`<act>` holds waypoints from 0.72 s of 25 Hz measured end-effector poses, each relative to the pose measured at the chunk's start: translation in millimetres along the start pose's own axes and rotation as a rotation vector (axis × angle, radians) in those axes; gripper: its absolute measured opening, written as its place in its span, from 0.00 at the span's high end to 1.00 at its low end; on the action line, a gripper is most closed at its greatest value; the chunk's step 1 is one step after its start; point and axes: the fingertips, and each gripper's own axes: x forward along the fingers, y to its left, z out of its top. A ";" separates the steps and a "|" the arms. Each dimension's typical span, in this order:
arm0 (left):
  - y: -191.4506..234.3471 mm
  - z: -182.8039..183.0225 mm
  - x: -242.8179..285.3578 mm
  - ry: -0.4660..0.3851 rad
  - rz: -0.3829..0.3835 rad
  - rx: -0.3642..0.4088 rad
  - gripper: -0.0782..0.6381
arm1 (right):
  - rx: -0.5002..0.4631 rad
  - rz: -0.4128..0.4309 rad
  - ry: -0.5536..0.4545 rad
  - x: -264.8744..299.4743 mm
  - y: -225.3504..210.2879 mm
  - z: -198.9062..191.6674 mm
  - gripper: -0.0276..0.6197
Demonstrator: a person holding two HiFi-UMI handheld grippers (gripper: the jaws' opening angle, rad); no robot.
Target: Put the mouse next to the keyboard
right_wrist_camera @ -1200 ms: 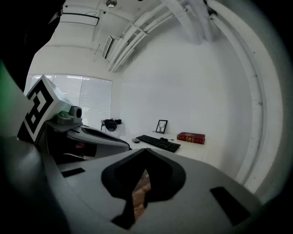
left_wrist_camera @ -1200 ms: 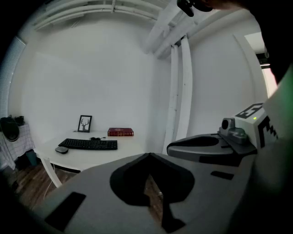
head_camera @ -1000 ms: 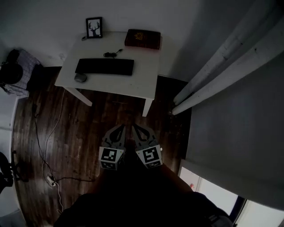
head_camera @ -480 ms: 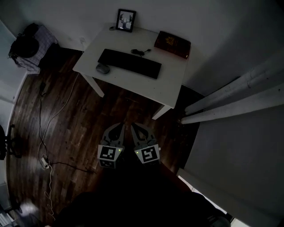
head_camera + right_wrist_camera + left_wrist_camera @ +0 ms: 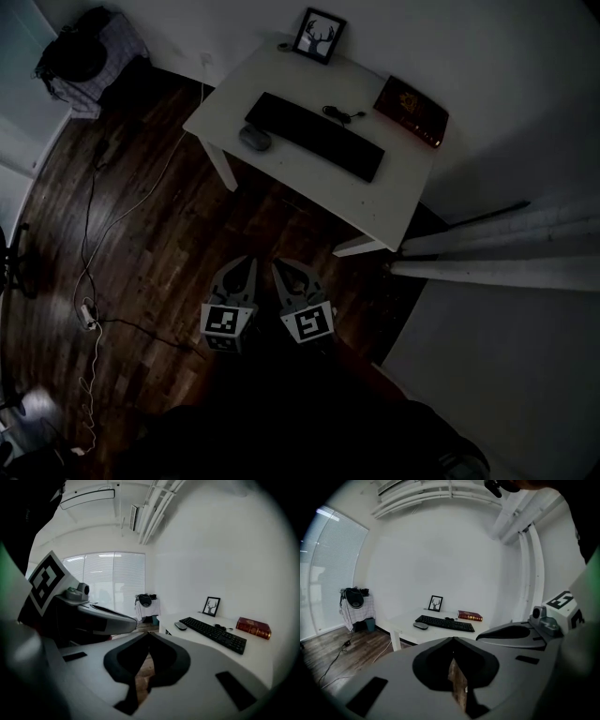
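Note:
A grey mouse (image 5: 254, 138) lies on the white desk (image 5: 281, 173), just off the left end of a black keyboard (image 5: 314, 136). The mouse (image 5: 420, 626) and keyboard (image 5: 445, 623) show far ahead in the left gripper view, and the mouse (image 5: 180, 626) and keyboard (image 5: 213, 633) likewise in the right gripper view. My left gripper (image 5: 240, 269) and right gripper (image 5: 280, 270) hang side by side over the dark wood floor, well short of the desk. Both are shut with nothing between their jaws.
On the desk stand a framed deer picture (image 5: 318, 36), a red book (image 5: 411, 110) and a small black cable (image 5: 341, 114). A white cord (image 5: 112, 234) runs across the floor to a power strip (image 5: 87, 312). A bag on a stand (image 5: 89, 52) is at far left. Pipes (image 5: 497, 248) run along the right wall.
The head view has swung: the desk shifted rightward and turned in the picture, and more floor shows at left. Both grippers stay shut, close together, low in the view.

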 end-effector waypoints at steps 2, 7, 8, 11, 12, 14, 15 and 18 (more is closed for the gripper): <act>16.1 3.3 9.3 0.004 -0.002 -0.020 0.89 | -0.015 0.018 0.012 17.7 0.2 5.8 0.92; 55.0 20.9 32.5 -0.010 -0.034 -0.031 0.89 | -0.050 0.026 0.038 66.6 -5.9 23.0 0.92; 64.7 22.8 36.3 -0.008 -0.042 -0.035 0.89 | -0.052 0.021 0.047 76.4 -7.5 26.7 0.92; 92.2 29.4 47.7 0.005 -0.074 -0.033 0.89 | -0.060 0.002 0.068 103.8 -13.0 40.2 0.92; 100.3 32.3 51.2 0.013 -0.085 -0.023 0.89 | -0.063 -0.002 0.076 111.8 -14.0 44.0 0.92; 116.2 37.2 58.4 0.033 -0.108 0.002 0.89 | -0.074 -0.004 0.094 127.4 -13.1 51.0 0.92; 123.8 39.0 61.9 0.047 -0.121 0.017 0.89 | -0.082 0.000 0.103 134.9 -11.3 54.3 0.92; 138.4 44.1 70.5 0.088 -0.178 0.067 0.89 | -0.108 0.015 0.138 153.2 -8.3 58.9 0.92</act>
